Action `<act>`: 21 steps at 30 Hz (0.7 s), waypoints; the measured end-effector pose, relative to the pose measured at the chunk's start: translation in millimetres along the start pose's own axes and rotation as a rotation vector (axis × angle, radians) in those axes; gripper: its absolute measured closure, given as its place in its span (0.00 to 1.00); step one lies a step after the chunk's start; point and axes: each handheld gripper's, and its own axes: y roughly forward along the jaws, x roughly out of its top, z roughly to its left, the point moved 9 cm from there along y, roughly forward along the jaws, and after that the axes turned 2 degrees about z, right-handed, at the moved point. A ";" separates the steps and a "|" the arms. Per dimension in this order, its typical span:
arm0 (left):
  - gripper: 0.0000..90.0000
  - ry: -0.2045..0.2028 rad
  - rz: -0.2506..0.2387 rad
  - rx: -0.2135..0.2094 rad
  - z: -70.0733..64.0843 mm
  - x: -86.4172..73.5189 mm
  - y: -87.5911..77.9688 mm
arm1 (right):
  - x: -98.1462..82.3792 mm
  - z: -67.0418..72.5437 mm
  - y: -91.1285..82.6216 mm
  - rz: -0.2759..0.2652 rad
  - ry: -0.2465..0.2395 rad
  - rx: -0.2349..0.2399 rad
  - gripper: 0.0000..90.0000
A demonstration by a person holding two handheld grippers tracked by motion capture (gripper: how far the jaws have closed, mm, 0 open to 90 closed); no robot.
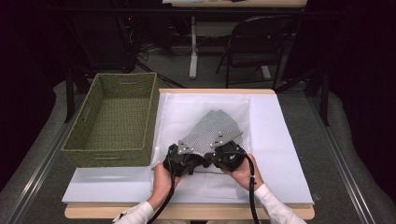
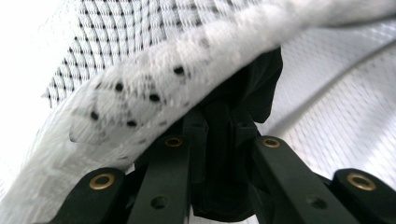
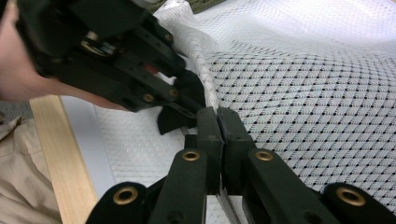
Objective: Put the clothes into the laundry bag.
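Observation:
A white mesh bag (image 1: 205, 105) lies on the white sheet, with a dark garment (image 1: 215, 128) showing grey through the netting. Both grippers meet at the bag's near edge. My left gripper (image 1: 187, 156) (image 2: 219, 126) is shut on a fold of black cloth (image 2: 261, 88) just under the bag's thick white rim (image 2: 187, 79). My right gripper (image 1: 222, 151) (image 3: 218, 116) is shut on that rim (image 3: 205, 79). In the right gripper view the left gripper (image 3: 182, 100) sits close beside it, with the black cloth (image 3: 170, 119) in its jaws.
A green woven basket (image 1: 107, 156) stands empty at the left, touching the white sheet (image 1: 275, 140) that covers the wooden table (image 1: 187, 212). A folding chair (image 1: 261, 42) and a desk leg stand beyond the far edge. The person's hand (image 3: 18, 70) holds the left gripper.

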 end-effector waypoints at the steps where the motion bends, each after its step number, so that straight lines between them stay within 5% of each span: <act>1: 0.90 -0.006 -0.007 0.005 0.4 0.6 2.9 | -0.3 -0.7 0.3 0.001 -0.003 -0.002 0.99; 5: 0.84 -0.001 0.020 -0.008 -0.7 -4.4 11.7 | -2.9 -1.7 2.3 0.007 0.011 0.007 0.99; 10: 0.63 0.003 0.031 -0.025 -6.7 -8.9 6.4 | -3.9 -4.0 0.5 0.005 0.007 0.002 0.99; 14: 0.44 0.002 0.066 0.022 -7.8 -16.5 0.9 | -4.5 -5.1 0.0 0.005 0.006 0.001 0.99; 21: 0.44 -0.027 0.037 0.044 -11.3 -19.8 -2.2 | -4.6 -6.3 -1.4 0.004 0.020 0.003 0.99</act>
